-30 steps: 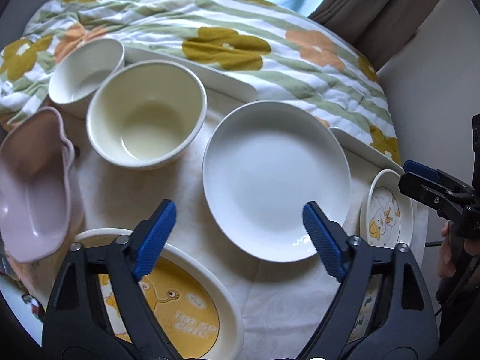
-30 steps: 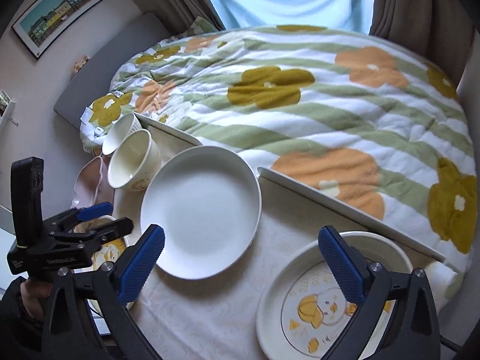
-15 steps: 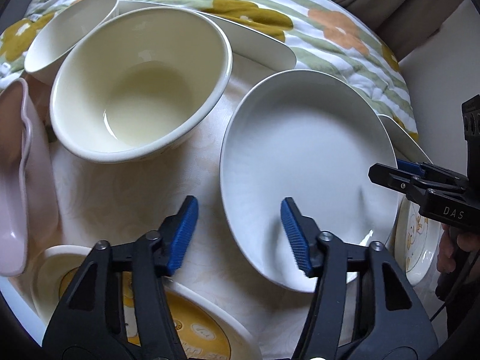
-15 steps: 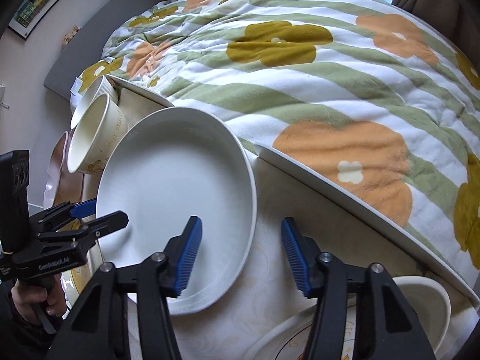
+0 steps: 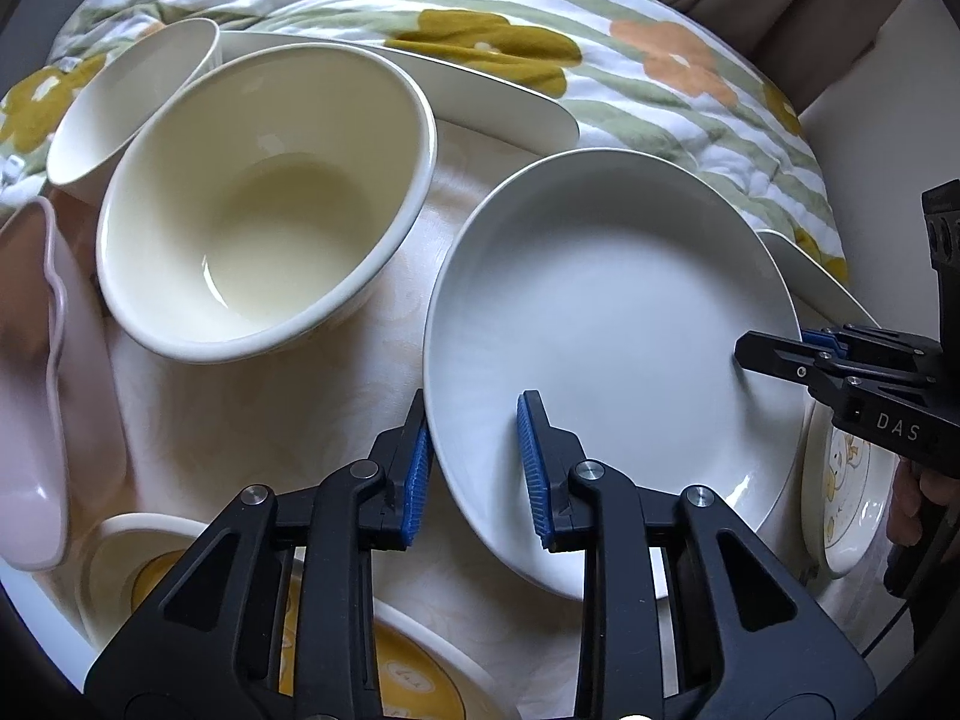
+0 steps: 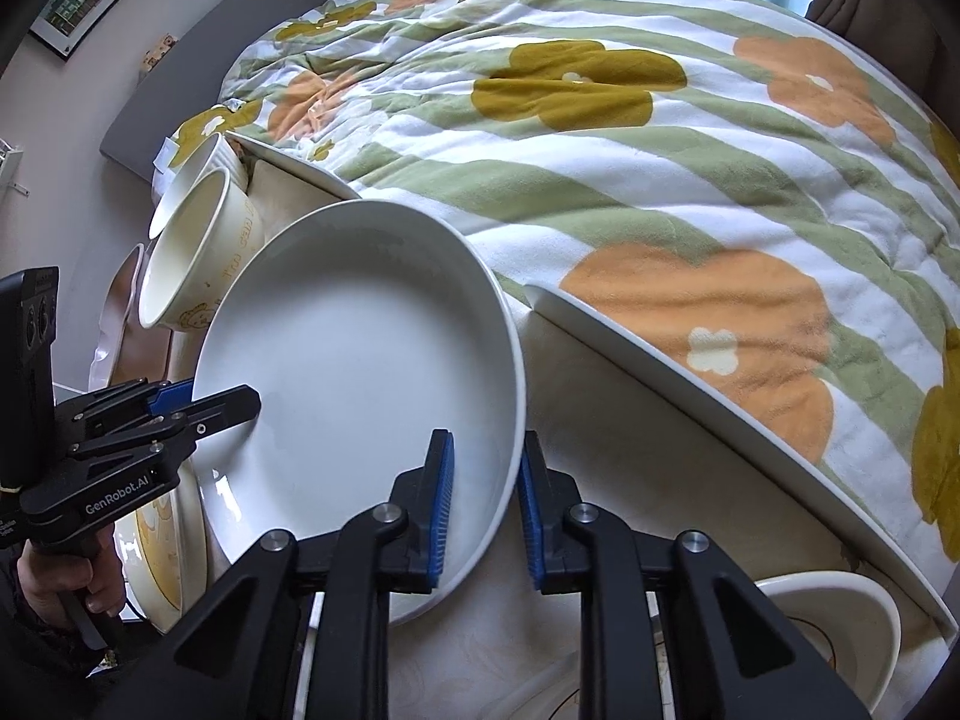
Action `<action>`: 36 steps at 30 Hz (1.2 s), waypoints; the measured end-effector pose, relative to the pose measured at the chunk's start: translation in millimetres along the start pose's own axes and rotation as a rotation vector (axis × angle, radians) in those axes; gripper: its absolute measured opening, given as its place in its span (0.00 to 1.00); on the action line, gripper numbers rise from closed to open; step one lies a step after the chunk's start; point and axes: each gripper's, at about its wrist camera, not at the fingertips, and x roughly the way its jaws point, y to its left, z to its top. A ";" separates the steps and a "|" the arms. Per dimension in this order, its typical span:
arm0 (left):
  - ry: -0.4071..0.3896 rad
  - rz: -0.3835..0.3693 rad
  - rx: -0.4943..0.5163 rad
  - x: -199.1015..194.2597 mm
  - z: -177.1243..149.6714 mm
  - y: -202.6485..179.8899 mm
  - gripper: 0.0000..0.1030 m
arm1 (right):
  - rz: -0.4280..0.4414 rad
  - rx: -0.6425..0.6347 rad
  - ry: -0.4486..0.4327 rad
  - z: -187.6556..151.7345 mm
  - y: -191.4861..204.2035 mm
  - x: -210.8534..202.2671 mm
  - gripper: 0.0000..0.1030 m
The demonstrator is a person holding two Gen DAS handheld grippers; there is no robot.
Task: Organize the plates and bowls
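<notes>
I have both grippers on the big white plate (image 5: 606,324), which sits on the pale tablecloth (image 5: 384,336) in the middle of the table, one on each side. My left gripper (image 5: 474,468) has its jaws closing over the plate's near left rim: one blue pad is outside the rim, the other inside the dish, and from here the outer pad looks against the edge while the inner one seems not quite pressed home. My right gripper (image 6: 483,504) is doing the same on the opposite rim, jaws closing with the rim between the blue pads, which stand close on either side of it. To the left of the plate, just beside it, is a cream bowl (image 5: 264,204), and farther back left a smaller white bowl (image 5: 132,102). A pink dish (image 5: 30,384) lies at the far left edge. Near me on the left is a plate with a yellow centre (image 5: 414,666), and on the right a small duck plate (image 5: 846,492) tucked partly under the white plate's rim. A flowered quilt (image 6: 630,138) covers the bed beyond the table.
</notes>
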 end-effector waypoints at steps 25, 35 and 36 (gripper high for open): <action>-0.205 0.000 0.056 -162.6 -66.7 33.9 0.23 | 0.050 -0.059 -0.192 -67.6 96.3 -104.6 0.19; -0.175 -0.043 0.140 -170.1 -111.1 81.5 0.23 | 0.022 0.039 -0.215 -120.3 147.4 -87.3 0.19; -0.163 -0.052 0.148 -167.5 -113.0 86.3 0.23 | 0.017 0.062 -0.213 -124.9 150.4 -83.3 0.19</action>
